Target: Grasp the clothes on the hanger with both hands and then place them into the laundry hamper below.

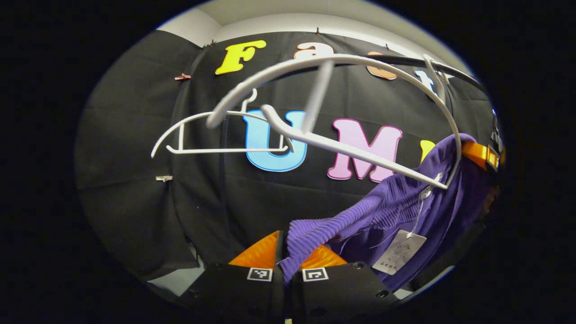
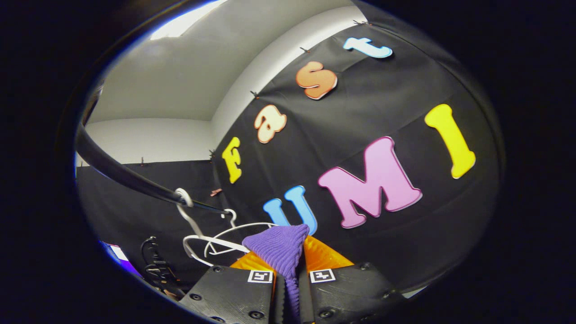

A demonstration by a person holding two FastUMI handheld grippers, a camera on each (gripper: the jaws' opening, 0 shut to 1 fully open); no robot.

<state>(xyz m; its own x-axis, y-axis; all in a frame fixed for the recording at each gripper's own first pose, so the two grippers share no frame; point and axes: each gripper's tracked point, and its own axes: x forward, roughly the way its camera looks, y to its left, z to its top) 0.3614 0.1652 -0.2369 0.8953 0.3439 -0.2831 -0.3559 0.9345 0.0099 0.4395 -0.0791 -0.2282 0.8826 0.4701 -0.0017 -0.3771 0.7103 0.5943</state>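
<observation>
Both tools clamping purple garment (image 1: 396, 207): left tool (image 1: 286, 261), right tool (image 2: 292, 265). Garment hanging just below white hanger (image 1: 360, 153), nearly off. Lowering into hamper remaining.

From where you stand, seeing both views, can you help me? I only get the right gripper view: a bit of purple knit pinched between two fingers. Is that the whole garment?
Observer: No. The left gripper view shows far more of the purple ribbed garment, stretching from the left gripper up toward the near white hanger.
Operator: Is it still on that hanger?
Observer: One end of the hanger still sits in the cloth; the rest of the hanger is bare.
Operator: Anything dangling off it?
Observer: A pale paper tag hangs on a thin string from the garment.
Operator: Any other hangers?
Observer: A second white hanger, bare, hangs farther back.
</observation>
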